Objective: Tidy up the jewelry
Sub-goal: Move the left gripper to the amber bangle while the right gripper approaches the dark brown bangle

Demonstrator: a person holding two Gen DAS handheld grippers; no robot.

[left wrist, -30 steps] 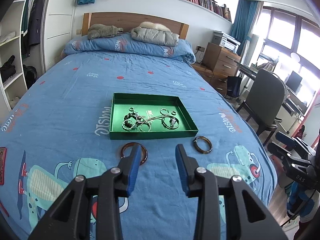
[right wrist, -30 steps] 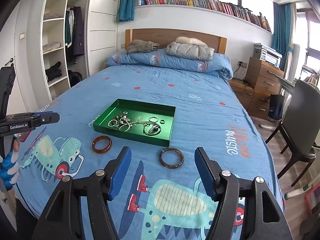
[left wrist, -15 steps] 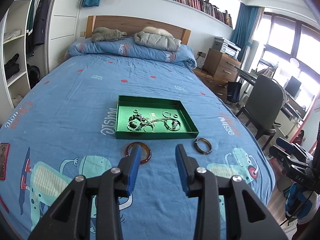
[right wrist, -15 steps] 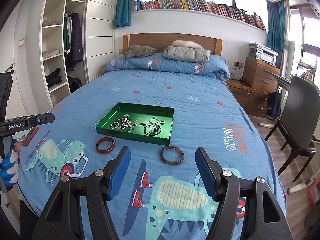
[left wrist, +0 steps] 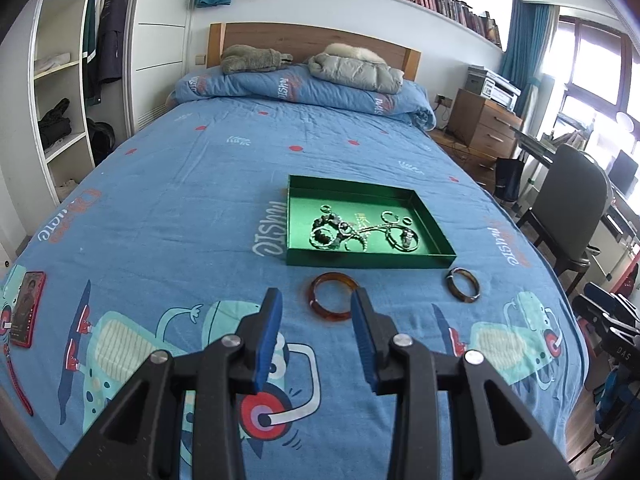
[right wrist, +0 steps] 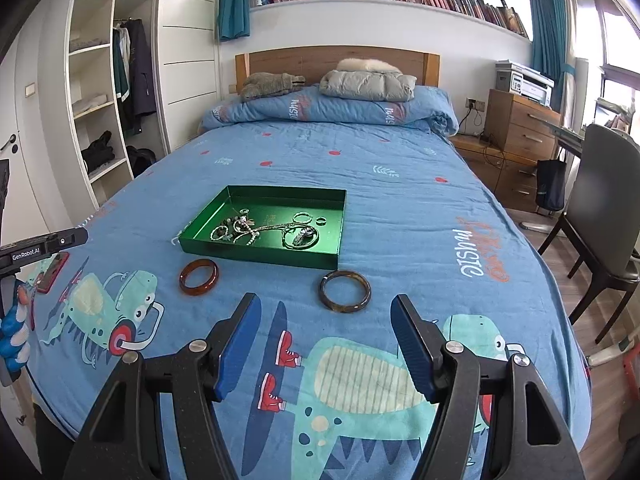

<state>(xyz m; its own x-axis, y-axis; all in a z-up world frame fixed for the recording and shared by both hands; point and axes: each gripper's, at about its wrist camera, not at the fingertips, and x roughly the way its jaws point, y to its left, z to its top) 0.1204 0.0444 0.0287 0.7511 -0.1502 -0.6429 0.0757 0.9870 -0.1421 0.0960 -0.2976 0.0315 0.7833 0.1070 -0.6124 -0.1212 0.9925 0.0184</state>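
Jewelry sits mostly in a green tray (left wrist: 434,226) on the blue bedspread (left wrist: 168,184), ahead of both claws: a tangle of beaded bracelets (left wrist: 328,236), chains and small rings (left wrist: 390,216) heaped on the tray floor. Two bangles lie outside it on the cloth, near its closest wall but apart from it. The left gripper (left wrist: 316,310) hangs above the bedspread with its blue pads about half apart and nothing between them; the amber bangle (left wrist: 332,297) lies just beyond its tips, a little toward the right finger, whose tip overlaps the bangle's edge in the left wrist view, though whether it touches I cannot tell. The dark brown bangle (left wrist: 463,284) lies farther off to that claw's right, at the tray's near right corner. The right gripper (right wrist: 326,312) holds its pads wide apart, also empty, over a cartoon dinosaur print; the same dark brown bangle (right wrist: 345,291) lies just ahead of the gap between its fingers, not touched, and the amber bangle (right wrist: 199,277) lies ahead and to its left. From the right wrist view the tray (right wrist: 262,254) stands beyond both bangles. A red phone (left wrist: 27,308) lies on the bedspread far to the left claw's left, near the bed's edge. A hand in a blue glove (right wrist: 14,336) shows at the left border of the right wrist view.
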